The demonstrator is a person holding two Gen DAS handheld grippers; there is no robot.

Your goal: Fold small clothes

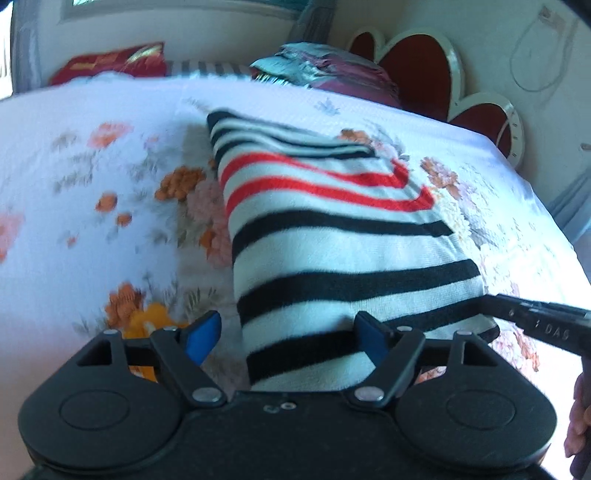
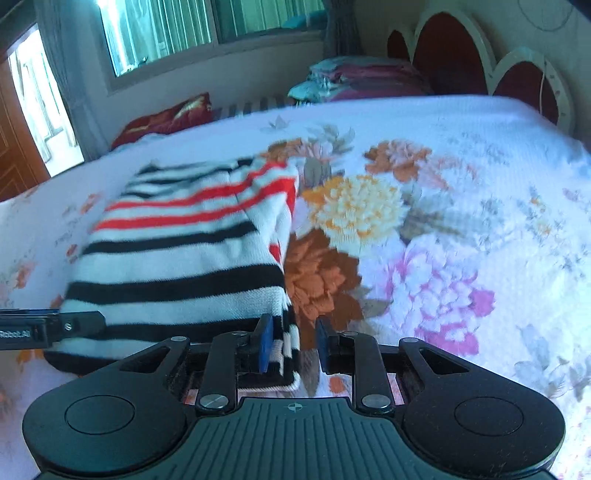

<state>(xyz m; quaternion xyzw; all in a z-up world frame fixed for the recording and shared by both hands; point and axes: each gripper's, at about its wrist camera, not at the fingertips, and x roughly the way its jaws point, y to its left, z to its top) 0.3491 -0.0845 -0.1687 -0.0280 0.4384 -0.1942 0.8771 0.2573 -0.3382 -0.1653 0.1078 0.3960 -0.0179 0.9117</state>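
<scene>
A small knitted garment with black, white and red stripes (image 1: 332,236) lies folded on the floral bedspread (image 1: 92,184). My left gripper (image 1: 286,338) is open, its blue-padded fingers astride the garment's near left corner. In the right wrist view the garment (image 2: 184,251) lies left of centre. My right gripper (image 2: 293,345) is open, with the garment's near right corner between its fingers, not clamped. The right gripper's tip shows at the garment's right edge in the left wrist view (image 1: 535,317). The left gripper's tip shows at the left edge of the right wrist view (image 2: 55,328).
A stack of folded clothes (image 1: 325,70) sits at the head of the bed by a red and white headboard (image 1: 424,62). A red cushion (image 2: 166,114) lies at the far side under a window (image 2: 207,26). Bedspread spreads wide to the right (image 2: 461,221).
</scene>
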